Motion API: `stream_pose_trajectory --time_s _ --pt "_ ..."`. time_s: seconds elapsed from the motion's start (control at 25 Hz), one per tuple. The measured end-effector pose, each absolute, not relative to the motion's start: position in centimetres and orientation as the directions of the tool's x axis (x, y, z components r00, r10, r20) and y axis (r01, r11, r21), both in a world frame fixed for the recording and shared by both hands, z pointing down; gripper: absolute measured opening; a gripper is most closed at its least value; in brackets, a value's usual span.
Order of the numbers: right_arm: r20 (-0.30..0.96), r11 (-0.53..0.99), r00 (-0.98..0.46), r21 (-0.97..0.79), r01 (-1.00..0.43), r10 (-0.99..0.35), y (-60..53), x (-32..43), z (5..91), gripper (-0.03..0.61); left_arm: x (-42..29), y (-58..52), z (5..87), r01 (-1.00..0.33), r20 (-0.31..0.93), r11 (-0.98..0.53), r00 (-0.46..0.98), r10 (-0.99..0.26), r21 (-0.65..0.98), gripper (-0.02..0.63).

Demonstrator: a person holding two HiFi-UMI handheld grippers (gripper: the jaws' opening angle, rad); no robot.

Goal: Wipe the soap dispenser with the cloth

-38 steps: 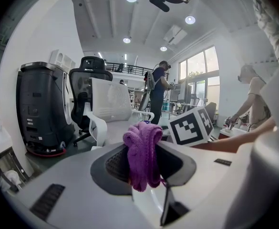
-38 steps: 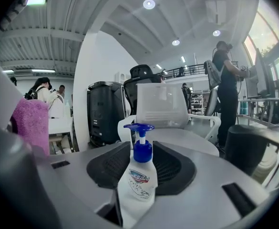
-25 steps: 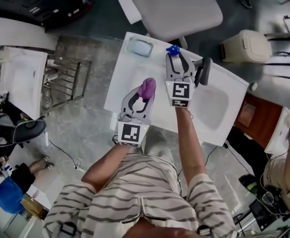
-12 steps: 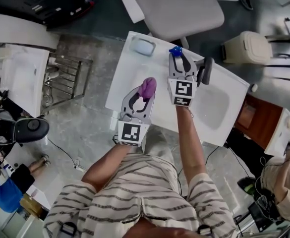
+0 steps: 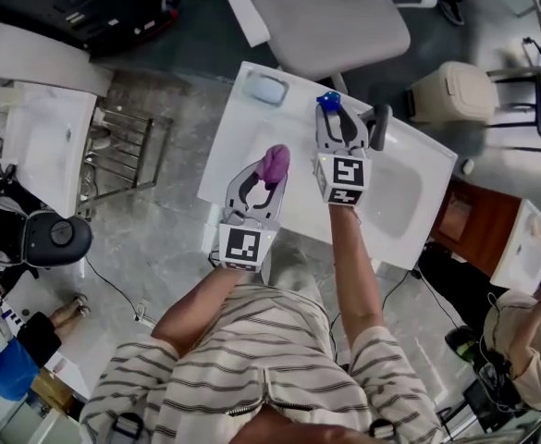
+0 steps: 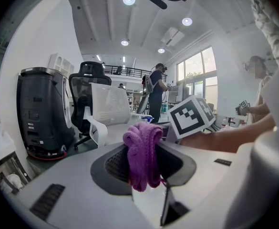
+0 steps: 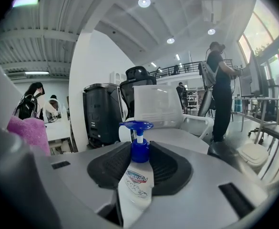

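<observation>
While both claws hung over the white bench [image 5: 252, 132], each had something clamped between its jaws. The right claw [image 5: 330, 117] stood about half open. Its dark ribbed pads pressed on the two sides of the soap dispenser [image 7: 135, 182], just under the blue pump collar. The white labelled bottle ran down between the jaws, and the blue pump head stuck out past the tips. In the head view the dispenser sat over the bench's far edge, near its middle; whether its base touched the bench could not be told. The left claw [image 5: 268, 178] was closed to a narrow gap on the purple cloth [image 6: 141, 151], which was bunched in folds between the pads, bulging above them and hanging a little below. That claw was over the bench's near-left part, just beside the right claw, with the cloth apart from the dispenser. A pale blue dish [image 5: 264, 88] lay on the bench's far left corner.
</observation>
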State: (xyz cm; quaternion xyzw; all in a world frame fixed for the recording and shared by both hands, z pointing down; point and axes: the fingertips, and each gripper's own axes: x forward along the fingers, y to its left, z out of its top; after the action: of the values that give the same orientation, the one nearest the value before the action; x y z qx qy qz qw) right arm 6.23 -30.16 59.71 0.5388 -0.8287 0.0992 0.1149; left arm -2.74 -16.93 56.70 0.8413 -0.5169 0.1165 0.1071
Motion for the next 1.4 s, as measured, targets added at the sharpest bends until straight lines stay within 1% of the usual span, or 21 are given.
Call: stream_pose_trajectory --time_s 0.52,0.8,1.4 --pt "0.231 0.426 -0.426 -0.052 -0.903 -0.875 -24.1 5.8 51.5 0.13 -2.8 -14.1 51.8 -0.878 0.24 -0.478 0.465 -0.852 0.005 0.131" --pt "0.215 0.432 -0.438 -0.074 -0.899 -0.873 -20.9 5.6 47.6 0.13 -2.8 -12.5 49.6 -0.867 0.23 -0.497 0.487 -0.843 0.012 0.132" --pt "0.184 0.456 -0.461 -0.073 -0.887 -0.868 -13.5 4.4 43.1 0.13 -2.1 -8.6 46.2 -0.814 0.198 -0.581 0.566 -0.801 -0.023 0.132"
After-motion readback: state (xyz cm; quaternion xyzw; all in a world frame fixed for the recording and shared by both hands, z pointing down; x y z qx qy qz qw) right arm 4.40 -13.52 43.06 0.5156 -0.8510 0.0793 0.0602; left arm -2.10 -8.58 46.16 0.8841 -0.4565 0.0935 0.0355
